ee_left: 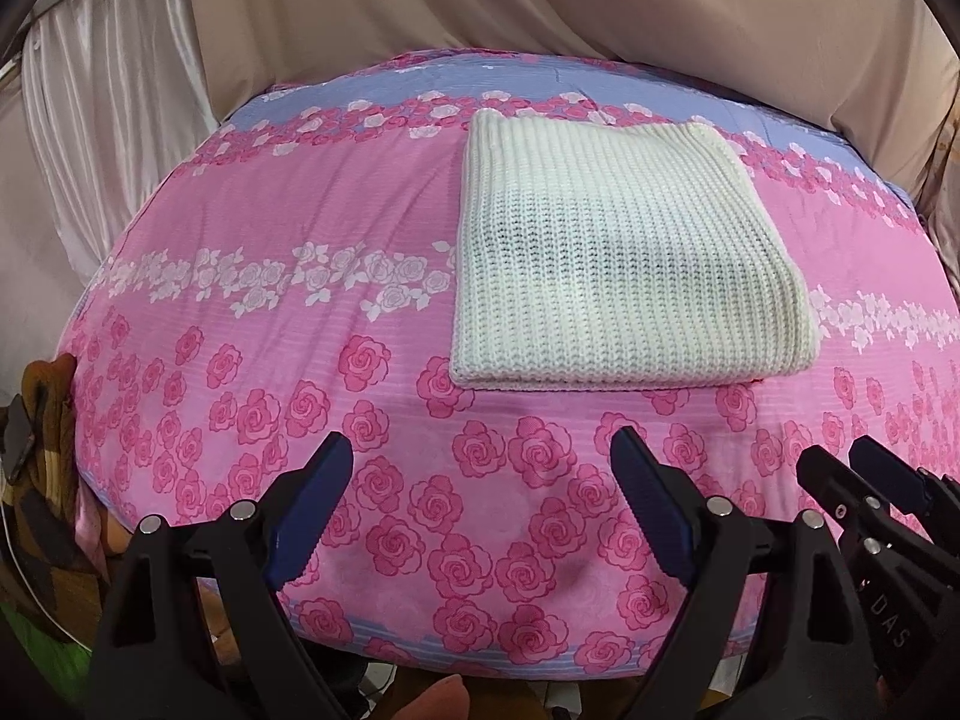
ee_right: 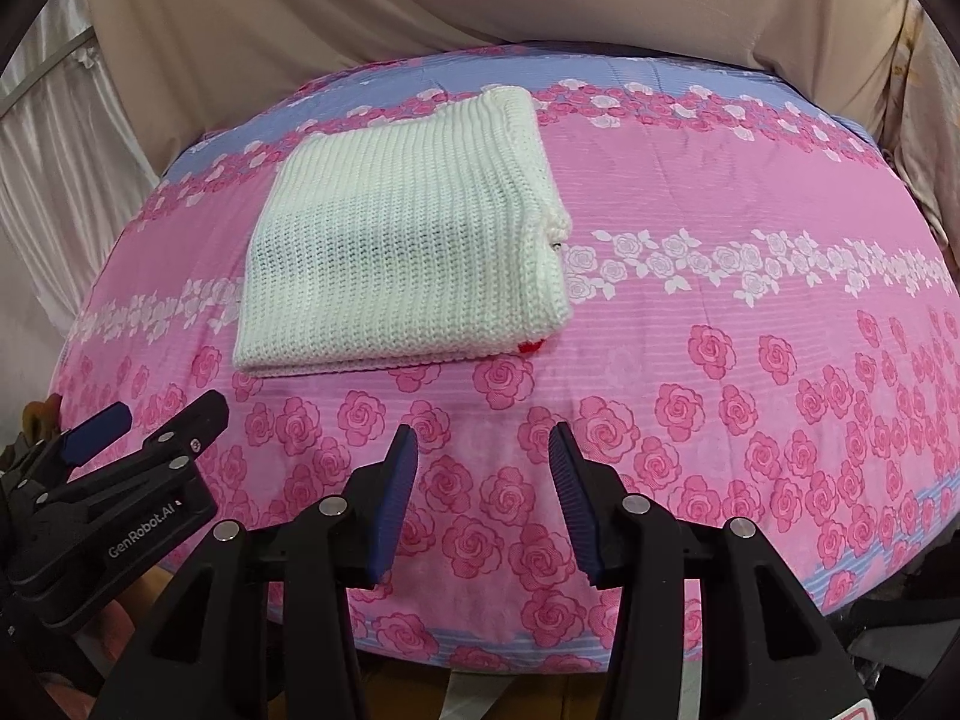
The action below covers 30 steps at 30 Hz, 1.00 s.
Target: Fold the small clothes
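A white knitted garment [ee_left: 618, 252] lies folded into a flat rectangle on a table with a pink rose-print cover [ee_left: 252, 228]. It also shows in the right wrist view [ee_right: 408, 252], with a small red bit [ee_right: 531, 346] peeking out at its near right corner. My left gripper [ee_left: 480, 456] is open and empty, held near the table's front edge, short of the garment. My right gripper [ee_right: 483, 450] is open and empty, also near the front edge, to the right of the garment. Each gripper shows at the edge of the other's view.
The pink cover [ee_right: 720, 360] spans the table, with a blue band along the back. Beige and white curtains [ee_left: 120, 120] hang behind and to the left. A brown patterned cloth [ee_left: 42, 420] lies off the table's left edge.
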{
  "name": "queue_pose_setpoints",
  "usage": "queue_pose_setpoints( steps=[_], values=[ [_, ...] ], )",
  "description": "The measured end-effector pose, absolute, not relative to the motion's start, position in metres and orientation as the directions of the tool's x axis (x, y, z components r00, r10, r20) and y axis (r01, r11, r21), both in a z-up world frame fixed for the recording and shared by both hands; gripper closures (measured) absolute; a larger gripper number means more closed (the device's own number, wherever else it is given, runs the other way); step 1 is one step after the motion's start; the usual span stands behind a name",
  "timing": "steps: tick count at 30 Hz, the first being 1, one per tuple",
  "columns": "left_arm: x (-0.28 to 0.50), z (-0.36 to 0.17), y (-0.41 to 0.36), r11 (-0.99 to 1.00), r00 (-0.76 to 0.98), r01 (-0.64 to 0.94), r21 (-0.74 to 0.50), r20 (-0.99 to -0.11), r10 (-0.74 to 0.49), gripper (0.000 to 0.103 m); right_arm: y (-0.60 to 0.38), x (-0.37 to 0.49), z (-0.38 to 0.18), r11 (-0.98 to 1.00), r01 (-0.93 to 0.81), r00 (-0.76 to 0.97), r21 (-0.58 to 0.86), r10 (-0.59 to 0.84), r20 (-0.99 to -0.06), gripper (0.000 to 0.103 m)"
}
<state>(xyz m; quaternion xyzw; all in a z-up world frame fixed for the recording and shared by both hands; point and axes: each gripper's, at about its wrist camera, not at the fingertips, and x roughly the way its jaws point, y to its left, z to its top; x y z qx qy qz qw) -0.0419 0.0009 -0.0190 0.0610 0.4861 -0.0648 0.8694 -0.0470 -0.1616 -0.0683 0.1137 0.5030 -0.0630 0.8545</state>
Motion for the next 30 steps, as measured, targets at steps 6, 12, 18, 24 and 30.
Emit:
queue_pose_setpoints(
  steps=[6,12,18,24,30],
  values=[
    [-0.032,-0.02,-0.008,0.981,0.443,0.189,0.055,-0.896,-0.035,0.018,-0.16,-0.04,-0.07,0.966,0.226,0.428,0.123,0.015,-0.904,0.057],
    [-0.027,-0.028,-0.018,0.976,0.373,0.207,0.073,-0.928,-0.01,0.018,-0.159,-0.036,-0.076,0.968,0.231,0.383,0.102,0.005,-0.924,0.057],
    [-0.024,-0.036,-0.019,0.975,0.325,0.21,0.07,-0.946,-0.002,0.018,-0.162,-0.034,-0.079,0.964,0.245,0.356,0.1,0.006,-0.935,0.057],
    [-0.022,-0.042,-0.022,0.974,0.298,0.216,0.063,-0.955,-0.004,0.018,-0.165,-0.033,-0.082,0.963,0.25,0.342,0.104,0.013,-0.94,0.057],
    [-0.02,-0.046,-0.024,0.973,0.283,0.222,0.067,-0.959,0.001,0.018,-0.165,-0.03,-0.085,0.964,0.246,0.326,0.099,0.014,-0.945,0.057]
  ],
)
